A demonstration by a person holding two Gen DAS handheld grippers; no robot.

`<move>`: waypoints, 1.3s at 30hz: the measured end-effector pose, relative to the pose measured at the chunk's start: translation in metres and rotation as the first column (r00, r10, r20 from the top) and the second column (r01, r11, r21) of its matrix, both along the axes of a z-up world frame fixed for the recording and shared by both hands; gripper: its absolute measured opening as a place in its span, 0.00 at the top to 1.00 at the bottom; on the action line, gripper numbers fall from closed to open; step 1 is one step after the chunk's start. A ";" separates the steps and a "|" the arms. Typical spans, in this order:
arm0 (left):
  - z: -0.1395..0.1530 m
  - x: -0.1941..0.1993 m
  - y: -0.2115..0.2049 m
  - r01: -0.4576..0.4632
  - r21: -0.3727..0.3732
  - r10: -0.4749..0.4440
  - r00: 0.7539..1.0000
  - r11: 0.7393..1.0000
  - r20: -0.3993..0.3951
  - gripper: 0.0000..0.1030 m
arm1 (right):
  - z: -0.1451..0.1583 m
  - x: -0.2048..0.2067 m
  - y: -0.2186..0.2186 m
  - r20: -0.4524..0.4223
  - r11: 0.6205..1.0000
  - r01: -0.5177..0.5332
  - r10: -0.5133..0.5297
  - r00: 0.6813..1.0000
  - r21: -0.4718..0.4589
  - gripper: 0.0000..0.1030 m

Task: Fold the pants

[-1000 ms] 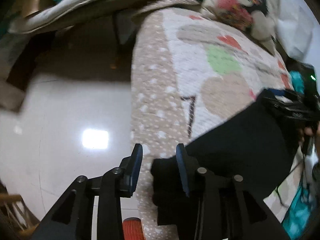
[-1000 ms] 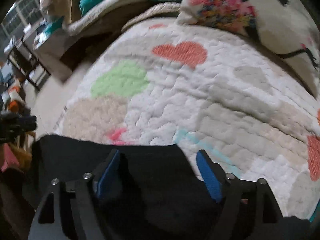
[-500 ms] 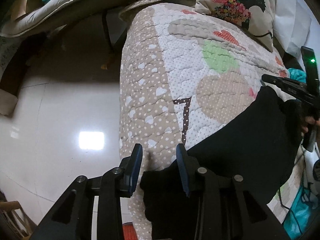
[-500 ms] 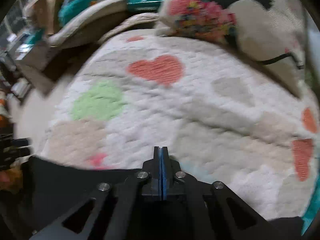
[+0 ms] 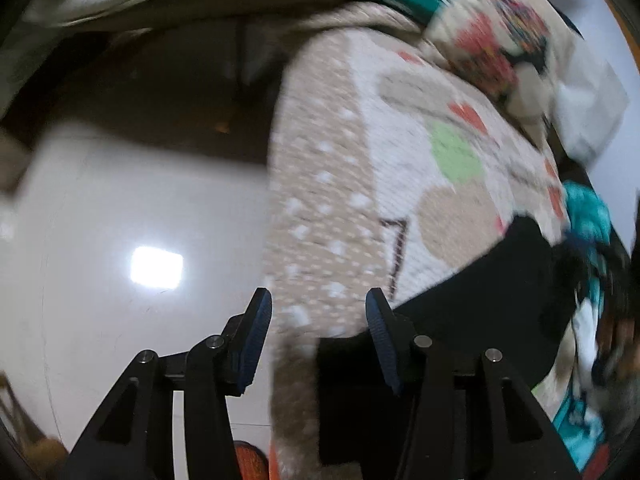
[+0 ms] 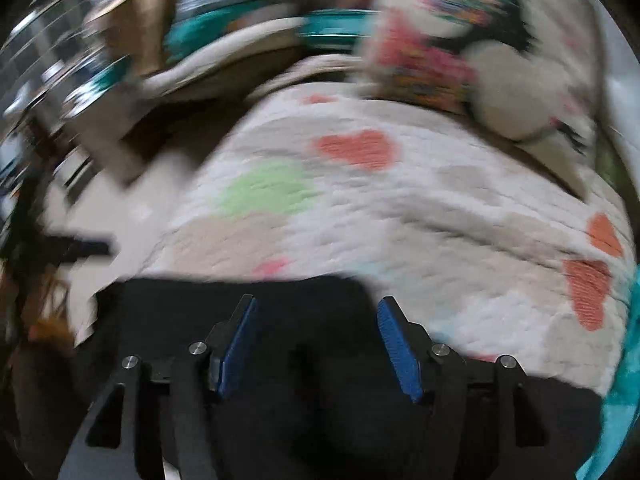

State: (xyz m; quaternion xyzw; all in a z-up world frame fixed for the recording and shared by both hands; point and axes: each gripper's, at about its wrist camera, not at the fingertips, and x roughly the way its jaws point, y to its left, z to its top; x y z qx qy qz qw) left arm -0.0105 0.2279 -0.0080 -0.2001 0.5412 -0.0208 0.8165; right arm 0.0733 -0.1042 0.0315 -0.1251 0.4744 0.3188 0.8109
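The black pants (image 5: 480, 300) lie on the near part of a quilted bed cover with heart patches (image 5: 400, 160). In the right wrist view the pants (image 6: 240, 312) spread under and ahead of the fingers. My left gripper (image 5: 316, 336) is open and empty at the bed's side edge, just left of the pants' corner. My right gripper (image 6: 316, 344) is open and empty, low over the pants. Both views are blurred by motion.
A patterned pillow (image 6: 480, 48) lies at the head of the bed. A glossy white floor (image 5: 120, 240) lies left of the bed, with cluttered bedding and boxes (image 6: 140, 60) beyond it. A teal cloth (image 5: 588, 208) lies at the bed's right side.
My right gripper was shut half a second ago and is now open over the pants. My left gripper stays open and has shifted slightly; both cameras are moving.
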 end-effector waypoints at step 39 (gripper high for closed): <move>-0.026 -0.156 -0.052 -0.374 -0.333 0.430 0.896 0.865 0.111 0.42 | -0.003 -0.075 0.001 -0.051 0.990 0.029 -0.022 0.998 0.136 0.39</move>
